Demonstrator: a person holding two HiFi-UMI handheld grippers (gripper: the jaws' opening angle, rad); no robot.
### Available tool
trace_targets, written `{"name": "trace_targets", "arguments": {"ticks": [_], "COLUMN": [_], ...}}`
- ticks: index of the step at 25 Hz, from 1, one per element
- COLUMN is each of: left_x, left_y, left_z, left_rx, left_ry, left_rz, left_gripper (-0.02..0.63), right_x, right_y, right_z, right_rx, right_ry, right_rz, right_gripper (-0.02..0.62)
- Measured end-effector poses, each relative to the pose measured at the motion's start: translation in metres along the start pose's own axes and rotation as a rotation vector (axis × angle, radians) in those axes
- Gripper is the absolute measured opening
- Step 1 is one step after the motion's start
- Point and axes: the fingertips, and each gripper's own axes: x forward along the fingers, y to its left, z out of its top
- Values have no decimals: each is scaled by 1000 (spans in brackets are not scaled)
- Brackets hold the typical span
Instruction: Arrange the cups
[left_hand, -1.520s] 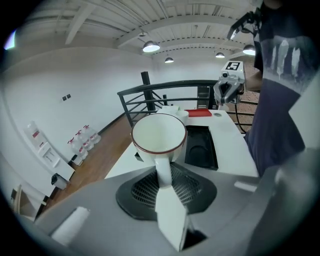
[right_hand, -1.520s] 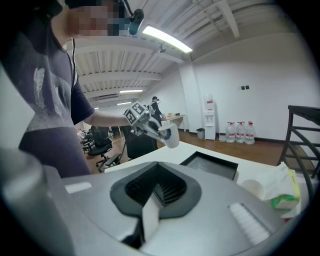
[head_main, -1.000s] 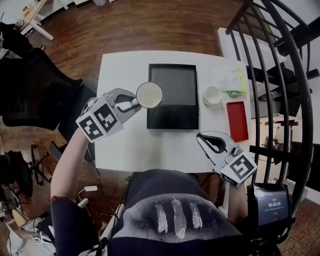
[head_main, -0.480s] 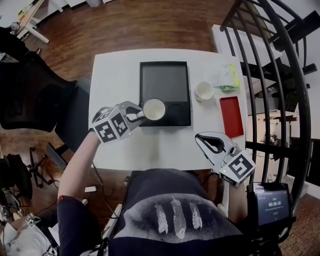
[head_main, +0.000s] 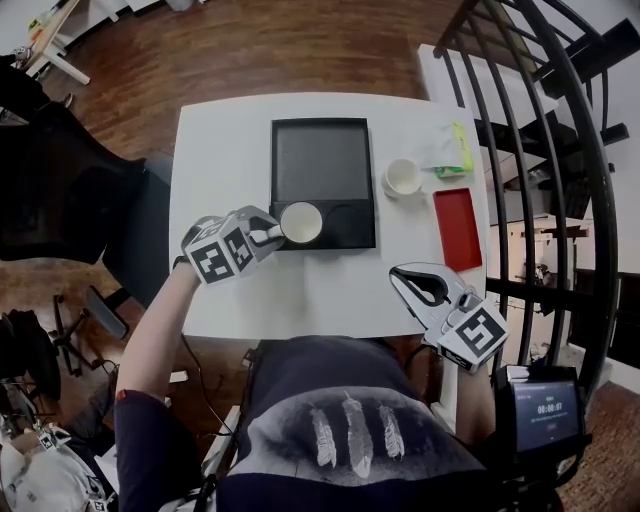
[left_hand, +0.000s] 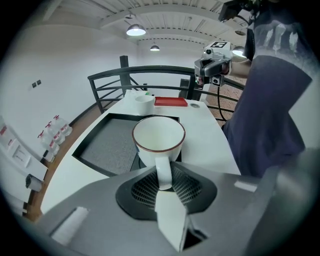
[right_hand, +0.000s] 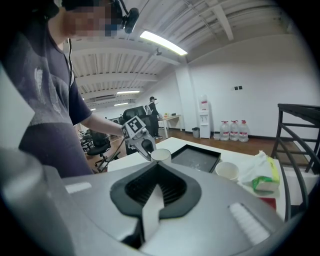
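Note:
My left gripper (head_main: 268, 233) is shut on the handle of a white cup with a dark rim (head_main: 301, 222). The cup stands upright over the front-left round recess of the black tray (head_main: 322, 160); whether its base touches the tray I cannot tell. In the left gripper view the handle (left_hand: 163, 172) runs straight back between the jaws of that gripper (left_hand: 164, 181). A second white cup (head_main: 403, 177) stands on the table right of the tray. My right gripper (head_main: 410, 282) is shut and holds nothing, near the table's front right edge.
A red flat tray (head_main: 457, 228) lies at the table's right edge, with a white and green packet (head_main: 446, 149) behind it. A black stair railing (head_main: 560, 200) curves close on the right. A dark chair (head_main: 70, 190) stands to the table's left.
The left gripper has come down with the cup, from beside the tray's left edge to over its front-left recess. The right gripper has barely moved.

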Motion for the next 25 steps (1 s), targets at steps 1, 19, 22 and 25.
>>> {"name": "trace_targets", "arguments": {"ticks": [1,19,22,25], "left_x": [1,-16,-39,-69], "left_y": [0,25,29,31], "left_z": [0,-2,-7,-15], "left_rx": [-4,-160,-285,-381], "left_ry": [-6,-102,-207,-314], "left_rz": [-3,70,111,183], "left_gripper": [80,204,209,209], "right_x": [0,1,1,0], "right_y": [0,-2,-4,-4], "right_z": [0,-4,-4,-6], "right_rx": [-1,-4,-13,-14], "right_ry": [2,8,8,3], "right_rz": [-1,-5,-11,-13], "right_gripper": [3,3,3,3]}}
